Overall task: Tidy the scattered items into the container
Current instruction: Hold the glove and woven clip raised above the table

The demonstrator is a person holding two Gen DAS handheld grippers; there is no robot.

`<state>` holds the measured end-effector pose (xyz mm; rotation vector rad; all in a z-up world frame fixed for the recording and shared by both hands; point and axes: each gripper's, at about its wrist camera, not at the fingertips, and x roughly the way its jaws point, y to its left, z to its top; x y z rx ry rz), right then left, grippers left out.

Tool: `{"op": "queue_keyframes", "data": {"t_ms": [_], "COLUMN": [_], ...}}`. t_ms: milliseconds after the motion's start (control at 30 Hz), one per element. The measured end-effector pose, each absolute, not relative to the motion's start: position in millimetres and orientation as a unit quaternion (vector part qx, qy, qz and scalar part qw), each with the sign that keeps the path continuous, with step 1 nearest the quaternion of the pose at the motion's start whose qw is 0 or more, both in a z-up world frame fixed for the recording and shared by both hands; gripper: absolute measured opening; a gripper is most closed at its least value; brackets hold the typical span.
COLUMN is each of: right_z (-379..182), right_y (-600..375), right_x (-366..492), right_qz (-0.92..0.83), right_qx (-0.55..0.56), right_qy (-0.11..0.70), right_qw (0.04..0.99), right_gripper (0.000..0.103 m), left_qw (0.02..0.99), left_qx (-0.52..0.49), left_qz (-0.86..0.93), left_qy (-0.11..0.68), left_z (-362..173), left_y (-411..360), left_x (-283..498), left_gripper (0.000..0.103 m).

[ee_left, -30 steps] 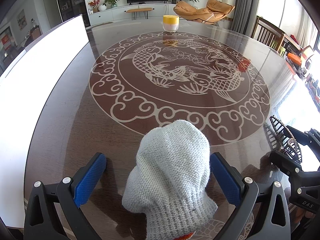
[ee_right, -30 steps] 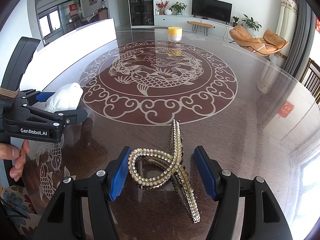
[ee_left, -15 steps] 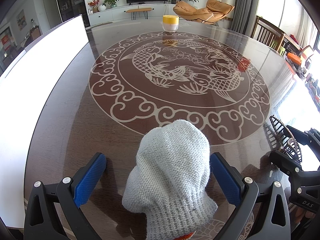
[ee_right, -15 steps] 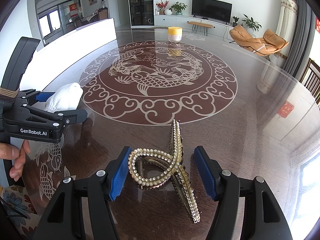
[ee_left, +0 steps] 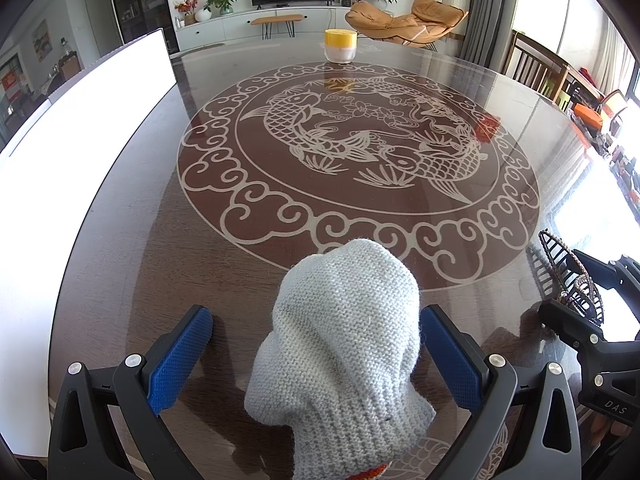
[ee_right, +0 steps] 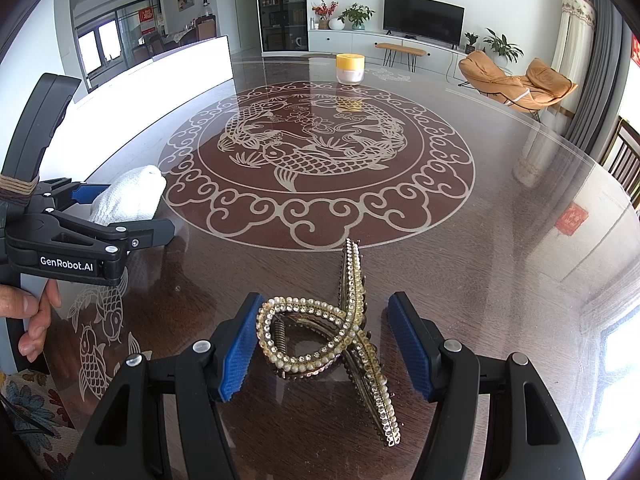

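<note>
A grey knitted glove lies on the dark glass table between the blue pads of my open left gripper; the pads stand apart from it on both sides. The glove also shows in the right wrist view. A pearl-studded hair claw clip lies on the table between the blue pads of my open right gripper, not squeezed. The clip also shows at the right edge of the left wrist view. A container with a yellow lid stands at the table's far side, and in the right wrist view.
The round table has a carp and cloud pattern in its middle. A white panel runs along the left. Chairs stand at the far right. A hand holds the left gripper.
</note>
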<state>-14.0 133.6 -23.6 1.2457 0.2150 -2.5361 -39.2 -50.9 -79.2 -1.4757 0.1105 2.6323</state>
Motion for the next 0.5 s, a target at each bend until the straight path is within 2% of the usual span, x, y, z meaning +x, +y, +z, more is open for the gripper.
{"op": "queue_keyframes", "data": {"t_ms": [500], "right_z": [-23.6], "right_y": [133.6], "right_x": [-13.9], "right_qz": [-0.884], "right_qx": [0.434], "right_qy": [0.075], "right_qw": [0.153], "right_gripper": [0.065], "left_qw": [0.061], "left_qx": [-0.488], "left_qz": [0.87], "left_qy": [0.037], "left_z": [-79.9], "left_y": [-51.5], "left_x": [-40.5], "left_gripper": [0.103]}}
